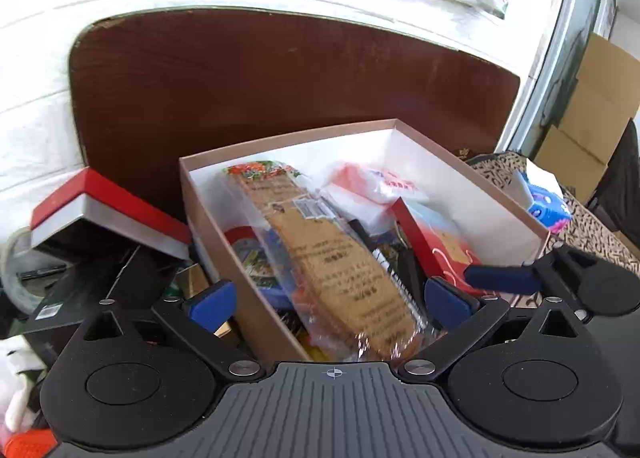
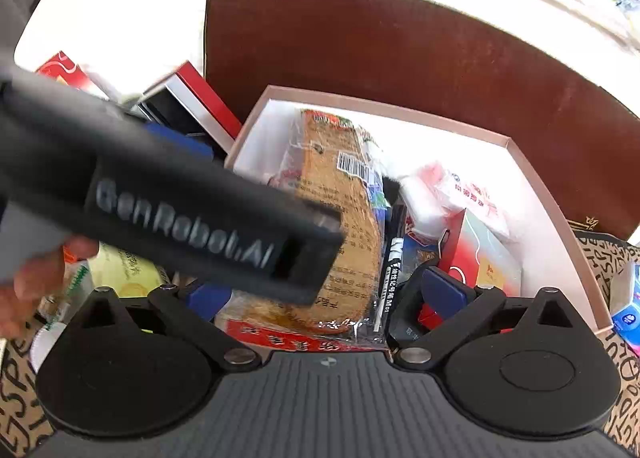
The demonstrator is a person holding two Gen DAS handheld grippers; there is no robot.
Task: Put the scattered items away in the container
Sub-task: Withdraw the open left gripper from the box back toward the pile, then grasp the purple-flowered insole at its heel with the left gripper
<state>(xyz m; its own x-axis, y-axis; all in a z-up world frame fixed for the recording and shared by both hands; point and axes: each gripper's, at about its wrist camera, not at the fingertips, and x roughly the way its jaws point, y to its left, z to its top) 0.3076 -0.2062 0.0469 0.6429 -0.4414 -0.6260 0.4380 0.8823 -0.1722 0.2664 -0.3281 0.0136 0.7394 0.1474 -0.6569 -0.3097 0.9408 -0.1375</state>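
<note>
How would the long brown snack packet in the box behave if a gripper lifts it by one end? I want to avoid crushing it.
The snack packet is wrapped in clear crinkly film, so it is probably slippery and light. It lies slanted over other items in the box, so it may sag or slide when lifted. The contents could be brittle.

L gripper (image 1: pixel 328 300): jaws spread wide, nothing btwn pads, pointing fwd/down. R gripper (image 2: pixel 324 296): jaws also wide apart, nothing held. L gripper body crosses R wrist view diagonally, above and ahead. Bare hand (image 2: pixel 36 282) grips its handle at left edge.
</note>
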